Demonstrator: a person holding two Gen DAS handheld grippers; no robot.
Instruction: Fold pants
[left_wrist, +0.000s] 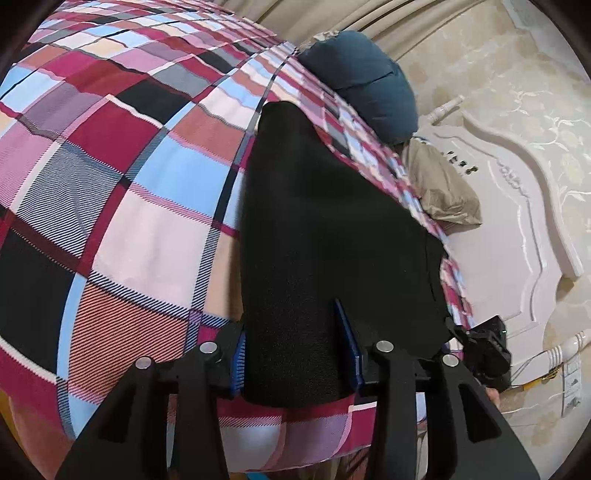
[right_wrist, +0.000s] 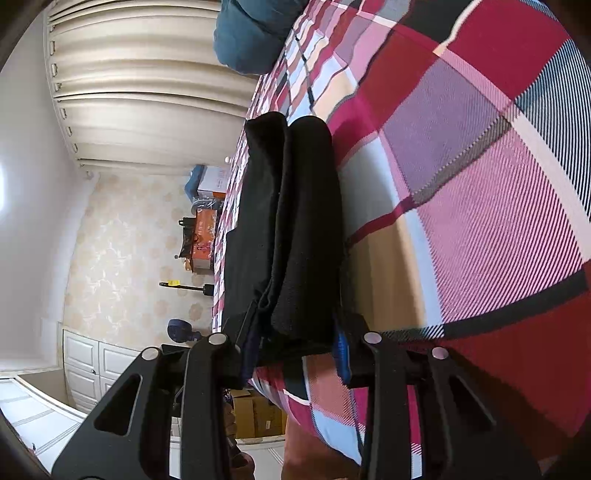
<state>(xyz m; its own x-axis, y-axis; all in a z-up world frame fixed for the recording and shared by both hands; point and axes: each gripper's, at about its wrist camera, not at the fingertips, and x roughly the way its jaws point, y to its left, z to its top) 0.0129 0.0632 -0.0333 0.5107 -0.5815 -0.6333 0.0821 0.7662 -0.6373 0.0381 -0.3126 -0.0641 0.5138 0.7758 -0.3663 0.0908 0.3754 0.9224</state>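
The black pants (left_wrist: 325, 221) lie folded into a thick narrow bundle on the plaid bed cover (left_wrist: 110, 221). My left gripper (left_wrist: 290, 321) has the near end of the bundle between its blue pads, and the cloth fills the whole gap and touches both pads. In the right wrist view the same pants (right_wrist: 291, 221) show as two stacked rolls of fabric running away from me. My right gripper (right_wrist: 295, 321) holds their near end the same way, its pads against the cloth on both sides. The bundle rests on the bed near its edge.
A dark blue pillow (left_wrist: 365, 81) and a beige pillow (left_wrist: 439, 188) lie by the white headboard (left_wrist: 517, 221). Beside the bed stand curtains (right_wrist: 147, 92), orange boxes (right_wrist: 203, 229), a white cabinet (right_wrist: 88, 369) and a cardboard box (right_wrist: 258, 413).
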